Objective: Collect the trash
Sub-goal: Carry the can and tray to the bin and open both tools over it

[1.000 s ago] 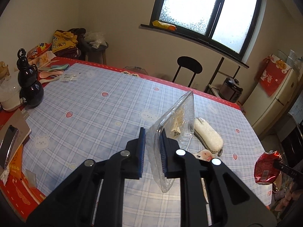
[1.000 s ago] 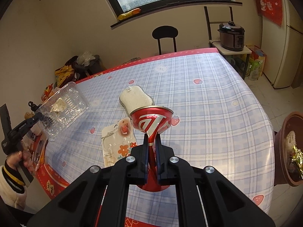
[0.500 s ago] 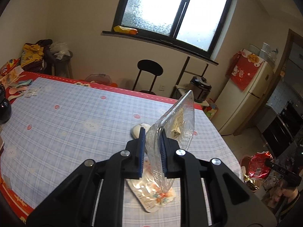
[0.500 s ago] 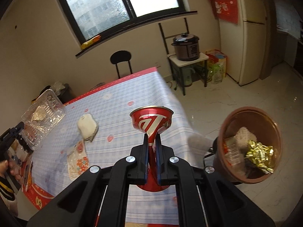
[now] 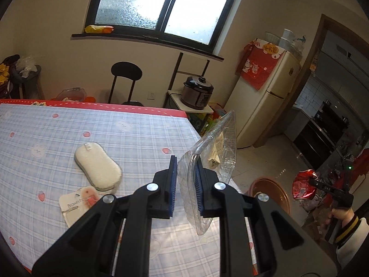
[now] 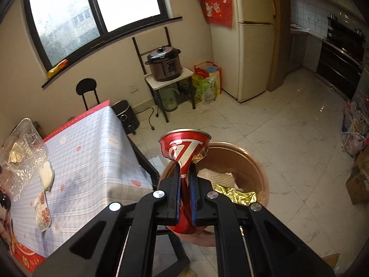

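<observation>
While both hands are carrying trash away from the table (image 5: 129,124), the person is working through the drop-off step of the clean-up. The right gripper (image 6: 185,184) is pinching a crushed red can (image 6: 184,147) at its flattened waist, its two pads pressed tight against the metal. The can's flared top is hanging above the near rim of a brown bin (image 6: 260,175) standing on the tiled floor just beside the table's corner. Inside the bin, crumpled gold foil (image 6: 235,195) and some pale wrappers are already lying.

The left gripper (image 5: 185,182) is clamping a clear plastic clamshell box (image 5: 214,152) by its edge, fingers closed on the thin wall. The box is standing on edge, tilted toward the right of that view, with a scrap of paper label showing through it. It is hanging over the table's end, with the bin's rim (image 5: 272,184) showing below and beyond it, so it is not yet over the opening.

Left on the checked tablecloth are a white sponge (image 5: 98,168) and, touching its near end, a flat printed packet (image 5: 76,205). The packet looks like trash still to be gathered; whether the sponge counts is unclear.

Judging by this, the can is nearly in place for release. The next move seems to call for bringing it fully over the bin's mouth and spreading the right fingers so it falls inside rather than glancing off the rim. The box then needs carrying further across before the left fingers are opened; being wide and light, it may catch on the rim.
</observation>
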